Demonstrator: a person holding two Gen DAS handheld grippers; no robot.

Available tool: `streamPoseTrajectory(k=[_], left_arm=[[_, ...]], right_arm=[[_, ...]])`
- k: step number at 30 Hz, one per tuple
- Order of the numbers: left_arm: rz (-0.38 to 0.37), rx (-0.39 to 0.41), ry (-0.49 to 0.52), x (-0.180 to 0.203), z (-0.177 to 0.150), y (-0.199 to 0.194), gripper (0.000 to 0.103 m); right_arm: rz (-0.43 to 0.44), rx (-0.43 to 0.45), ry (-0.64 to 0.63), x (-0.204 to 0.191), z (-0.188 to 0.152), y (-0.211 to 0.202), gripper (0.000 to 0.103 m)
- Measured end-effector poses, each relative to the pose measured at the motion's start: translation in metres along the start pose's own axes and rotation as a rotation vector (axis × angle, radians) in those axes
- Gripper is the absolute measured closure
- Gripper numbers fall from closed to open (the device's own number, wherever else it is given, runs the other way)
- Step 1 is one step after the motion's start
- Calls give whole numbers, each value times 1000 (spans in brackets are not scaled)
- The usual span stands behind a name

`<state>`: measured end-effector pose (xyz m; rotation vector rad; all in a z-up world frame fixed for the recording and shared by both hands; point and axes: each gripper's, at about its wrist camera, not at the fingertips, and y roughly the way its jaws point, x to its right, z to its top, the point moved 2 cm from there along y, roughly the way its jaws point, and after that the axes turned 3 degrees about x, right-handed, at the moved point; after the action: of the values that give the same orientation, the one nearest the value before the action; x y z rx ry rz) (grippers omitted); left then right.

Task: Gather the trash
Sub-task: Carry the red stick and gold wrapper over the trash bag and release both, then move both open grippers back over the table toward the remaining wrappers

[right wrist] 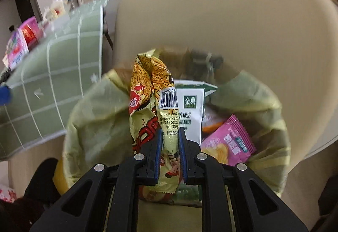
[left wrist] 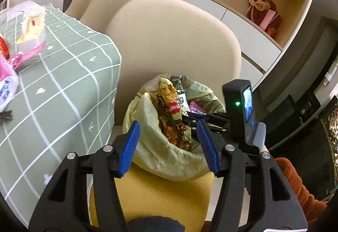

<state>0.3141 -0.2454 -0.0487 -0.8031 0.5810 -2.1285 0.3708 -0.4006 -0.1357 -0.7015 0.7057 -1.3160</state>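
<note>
A bin lined with a pale yellow-green trash bag [left wrist: 160,153] [right wrist: 95,117] stands on the floor between the table and a chair. My right gripper [right wrist: 170,132] is shut on a crumpled yellow snack wrapper [right wrist: 152,88] and holds it upright over the bag's opening; the wrapper [left wrist: 169,105] and the right gripper [left wrist: 198,120] also show in the left wrist view. In the bag lie a white milk carton [right wrist: 191,109] and a pink packet [right wrist: 228,143]. My left gripper [left wrist: 169,143] is open and empty, just above the bag's near rim.
A table with a green checked cloth [left wrist: 63,92] stands left, with a tissue box [left wrist: 31,24], pink packets [left wrist: 23,58] and other items on it. Beige chairs [left wrist: 175,37] stand behind the bin. A sideboard with shelves [left wrist: 243,14] lines the back wall.
</note>
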Motion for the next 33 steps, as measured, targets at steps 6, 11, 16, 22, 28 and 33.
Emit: streamPoseTrajectory(k=[6,11,16,22,28,33], left_arm=[[1,-20,-27,-9,-8,-7,50],[0,-33,-30,-7,-13,-11,50],[4,-21,-31,-11,-18,-27,49],[36,6,1,-18,-19,-55,49],[115,40,74,-46,-13,-105,49],[234,81,83,-101,-3,-149,49]], right_arm=[[-18,19,24,3,-9,-17,86],[-25,10,37,3,-31,-33,69],[-75,64,45,5,-37,-61,67],[-31,189,132,7,-30,-107,67],[61,310,133,-29,-7,-132,67],[146,383,88,-74,16,-141,52]])
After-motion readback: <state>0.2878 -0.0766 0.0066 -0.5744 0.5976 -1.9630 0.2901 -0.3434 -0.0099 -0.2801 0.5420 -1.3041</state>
